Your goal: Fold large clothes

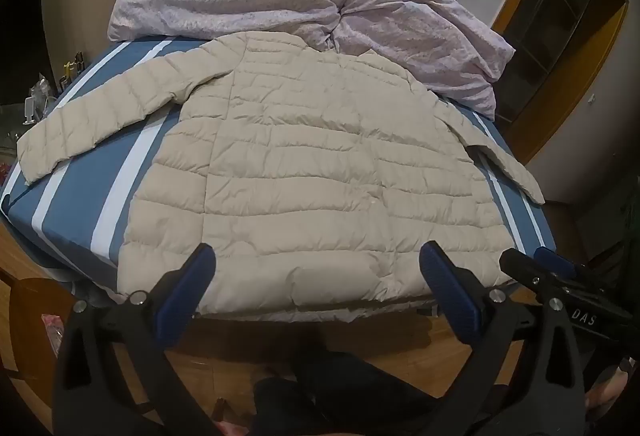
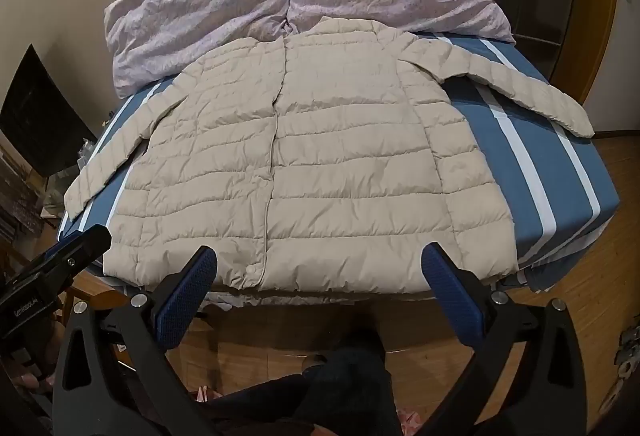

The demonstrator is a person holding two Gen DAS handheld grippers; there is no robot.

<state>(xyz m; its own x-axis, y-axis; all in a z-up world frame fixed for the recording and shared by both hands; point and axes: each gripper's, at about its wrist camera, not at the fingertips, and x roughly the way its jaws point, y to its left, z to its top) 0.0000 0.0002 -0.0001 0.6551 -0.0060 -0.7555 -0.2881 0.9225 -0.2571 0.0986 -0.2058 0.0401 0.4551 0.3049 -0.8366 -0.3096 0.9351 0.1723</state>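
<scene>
Both grippers, left gripper (image 1: 318, 272) and right gripper (image 2: 320, 272), spread wide and empty just short of the hem of a beige puffer jacket (image 2: 304, 164) lying flat on the striped bed (image 2: 560, 172), slippery padding likely to slide from a shallow pinch.

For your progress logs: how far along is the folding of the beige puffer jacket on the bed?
Done: the jacket lies spread flat on the striped bed, sleeves out. In hand: nothing; the left gripper and right gripper hover open above its hem. Left: every fold, sleeves and body.
</scene>
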